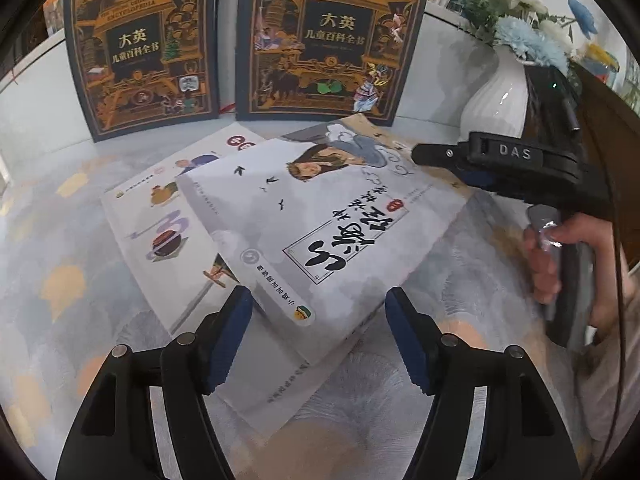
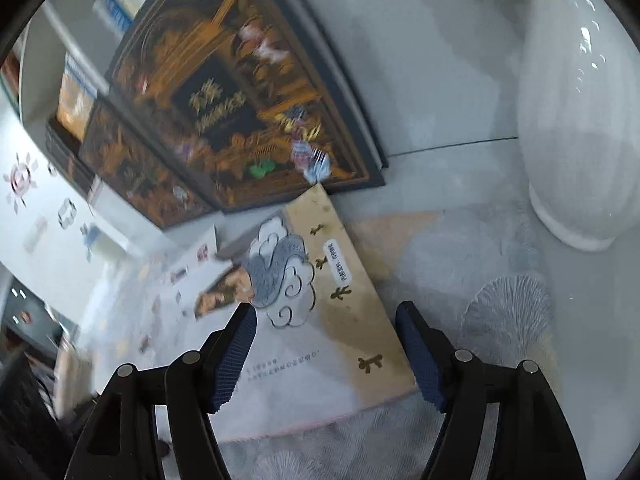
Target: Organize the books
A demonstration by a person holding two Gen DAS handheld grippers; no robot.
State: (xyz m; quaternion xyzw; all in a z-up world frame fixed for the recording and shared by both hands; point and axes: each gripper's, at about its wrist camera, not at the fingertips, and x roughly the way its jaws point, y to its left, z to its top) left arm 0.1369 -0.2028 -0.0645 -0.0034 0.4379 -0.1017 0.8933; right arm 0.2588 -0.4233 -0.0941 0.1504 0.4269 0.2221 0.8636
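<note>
Two thin picture books lie overlapped on the patterned bench (image 1: 60, 272), the grey-and-white book (image 1: 320, 216) skewed on top of the pale book (image 1: 160, 220), just in front of two dark encyclopedia volumes (image 1: 324, 36) standing upright at the back. The left claw (image 1: 318, 340) hangs with its jaws apart over the top book's near corner, pads clear of it. The right claw (image 2: 326, 354) gapes over that book's far tan edge, gripping nothing, with a white vase (image 2: 576, 120) close by.

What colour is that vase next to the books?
The vase is glossy white with fine ribbing. The right wrist view shows it best.
</note>
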